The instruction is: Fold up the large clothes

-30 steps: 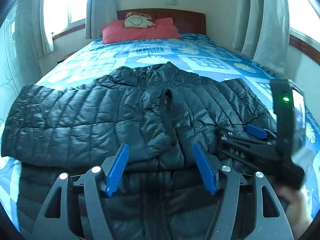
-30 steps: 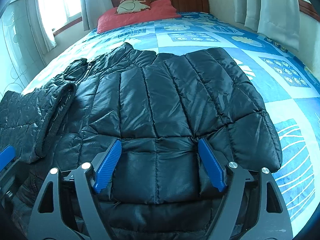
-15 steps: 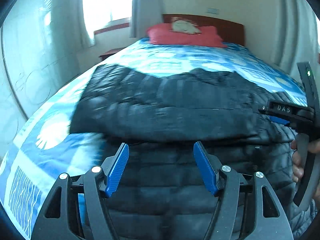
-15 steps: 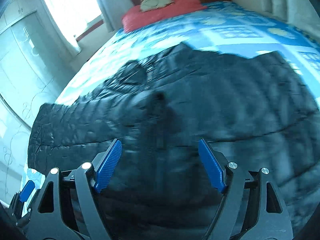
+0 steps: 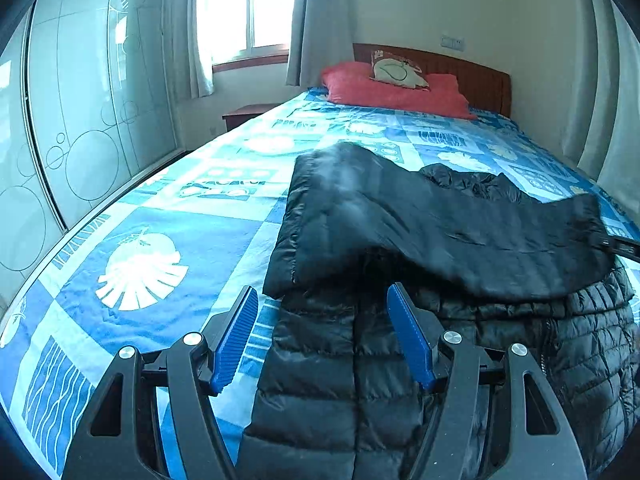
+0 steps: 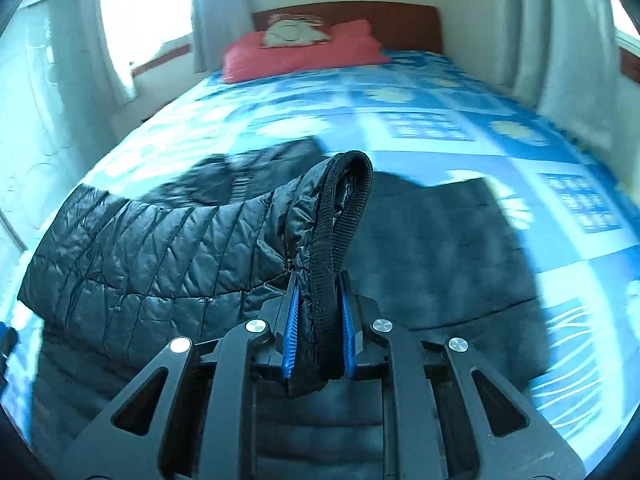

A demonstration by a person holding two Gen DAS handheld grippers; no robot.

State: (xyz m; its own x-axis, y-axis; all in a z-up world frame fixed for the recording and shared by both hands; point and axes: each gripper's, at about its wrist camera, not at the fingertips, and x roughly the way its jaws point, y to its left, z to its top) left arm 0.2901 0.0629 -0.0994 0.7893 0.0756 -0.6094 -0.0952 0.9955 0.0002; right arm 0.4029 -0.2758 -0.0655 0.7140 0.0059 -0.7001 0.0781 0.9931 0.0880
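A black quilted puffer jacket point(image 5: 520, 340) lies on the blue patterned bed point(image 5: 180, 240). Its left sleeve point(image 5: 420, 224) is lifted and stretched across the body toward the right. My right gripper point(image 6: 319, 332) is shut on the ribbed cuff point(image 6: 340, 216) of that sleeve point(image 6: 160, 252) and holds it above the jacket body point(image 6: 440, 248). Its tip shows at the right edge of the left wrist view point(image 5: 622, 245). My left gripper point(image 5: 322, 336) is open and empty, just above the jacket's left lower edge.
Red pillows point(image 5: 392, 90) and a wooden headboard point(image 5: 472, 80) are at the far end of the bed. A glass-door wardrobe point(image 5: 80, 120) stands along the left side. Curtains point(image 6: 560, 48) hang on the right. A small nightstand point(image 5: 248, 114) sits by the window.
My right gripper closed on the sleeve cuff and lifted the sleeve across the jacket to the right. My left gripper swung left to the jacket's left edge and stayed open.
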